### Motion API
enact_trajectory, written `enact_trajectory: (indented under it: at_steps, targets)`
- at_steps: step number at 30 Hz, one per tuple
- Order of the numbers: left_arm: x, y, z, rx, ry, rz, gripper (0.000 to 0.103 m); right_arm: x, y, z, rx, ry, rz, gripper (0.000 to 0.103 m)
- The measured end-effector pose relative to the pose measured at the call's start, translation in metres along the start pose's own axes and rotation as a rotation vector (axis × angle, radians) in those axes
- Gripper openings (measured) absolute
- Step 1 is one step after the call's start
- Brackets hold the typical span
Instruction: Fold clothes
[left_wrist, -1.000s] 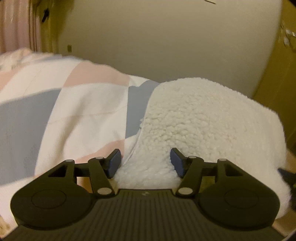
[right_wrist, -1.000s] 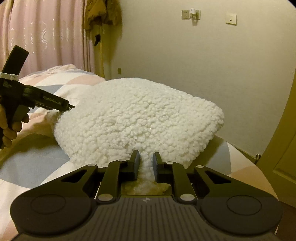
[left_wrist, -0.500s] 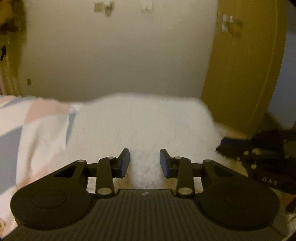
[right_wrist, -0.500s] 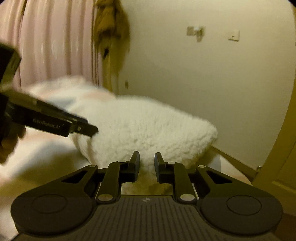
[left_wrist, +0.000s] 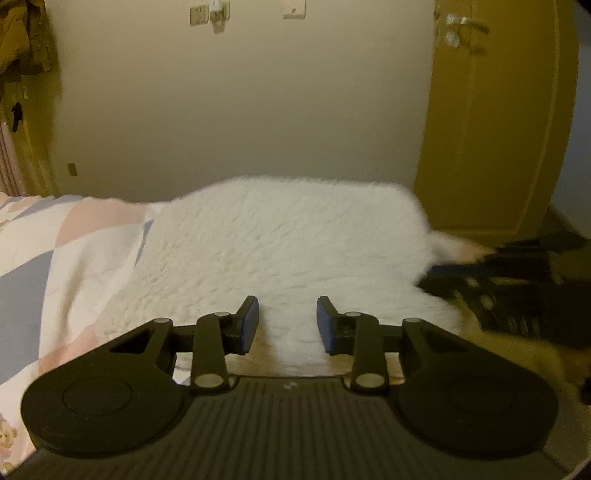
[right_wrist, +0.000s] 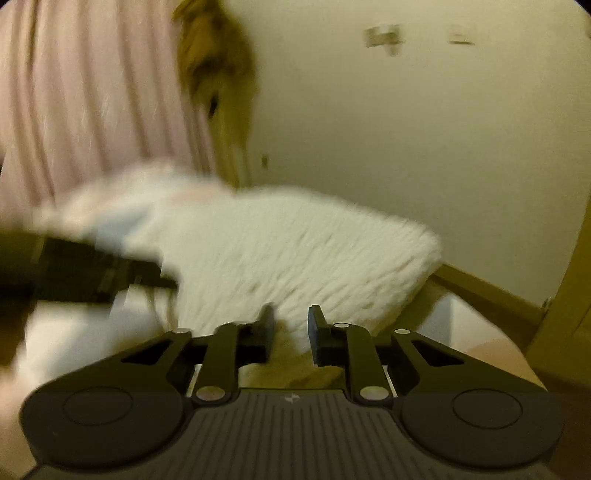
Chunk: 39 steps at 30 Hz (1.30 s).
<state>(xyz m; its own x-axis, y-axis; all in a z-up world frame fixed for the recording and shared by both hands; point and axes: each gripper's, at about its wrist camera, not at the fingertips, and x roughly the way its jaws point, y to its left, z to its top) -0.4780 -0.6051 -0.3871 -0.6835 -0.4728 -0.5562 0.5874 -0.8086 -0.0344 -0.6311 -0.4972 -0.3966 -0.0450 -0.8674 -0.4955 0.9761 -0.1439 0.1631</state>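
Since the earlier picture, the left gripper (left_wrist: 287, 320) has spread its fingers wider, and the right gripper (right_wrist: 291, 330) has let its fingers part a little too.

From the left wrist view, the left gripper's two fingers stand apart with nothing pinched between them. The fluffy white garment (left_wrist: 280, 251) lies flat on the bed, right in front of the fingers and reaching under them. A patchwork quilt (left_wrist: 55, 266) in pink, grey and white covers the bed on the left. The right gripper (left_wrist: 517, 280) shows as a dark blur at the garment's right edge. A yellow door (left_wrist: 495, 122) stands behind.

From the right wrist view, everything is blurry. The right gripper's fingers have a small gap and hold nothing. The white garment (right_wrist: 295, 251) lies just ahead. The left gripper (right_wrist: 92, 273) is a dark blur by the garment's left side. A pink curtain (right_wrist: 92, 92) hangs behind.
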Motion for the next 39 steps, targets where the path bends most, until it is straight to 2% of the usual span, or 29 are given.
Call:
enact_trajectory:
  at_steps: [3,6,10,13,19,25,27,31,35,37,39]
  targets:
    - [-0.012,-0.018,0.007,-0.010,-0.033,-0.063,0.028,-0.005,-0.024,0.024,0.066,-0.058,-0.032,0.020]
    - [-0.011,-0.041,0.005,0.014,-0.037,-0.117,0.029,0.007,-0.045,0.041,0.049,-0.063,-0.051,0.021]
    - [0.012,-0.061,-0.011,0.037,0.021,-0.103,0.029,0.041,-0.063,0.039,0.020,0.020,-0.039,0.021]
    - [0.019,-0.069,-0.020,0.078,0.020,-0.080,0.030,0.070,-0.072,0.023,0.006,0.113,-0.026,0.021]
    - [0.020,-0.070,-0.025,0.147,0.034,-0.053,0.032,0.086,-0.076,0.008,0.027,0.135,-0.010,0.021]
    - [0.017,-0.071,-0.021,0.113,0.043,-0.032,0.032,0.077,-0.077,0.017,0.042,0.130,-0.014,0.021]
    - [0.007,-0.069,-0.014,0.066,0.044,-0.025,0.032,0.059,-0.079,0.024,0.075,0.084,-0.031,0.022]
    - [-0.021,-0.055,0.000,-0.049,0.012,-0.019,0.031,0.004,-0.073,0.022,0.156,-0.008,-0.003,0.025]
    - [-0.019,-0.036,-0.001,-0.102,0.037,0.016,0.027,-0.018,-0.051,0.004,0.132,0.008,0.046,0.025]
    - [-0.007,-0.031,-0.008,-0.101,0.077,0.014,0.028,-0.013,-0.040,-0.007,0.104,0.046,0.058,0.024]
    - [0.006,-0.031,-0.016,-0.084,0.120,0.028,0.031,0.002,-0.038,-0.014,0.094,0.096,0.035,0.025]
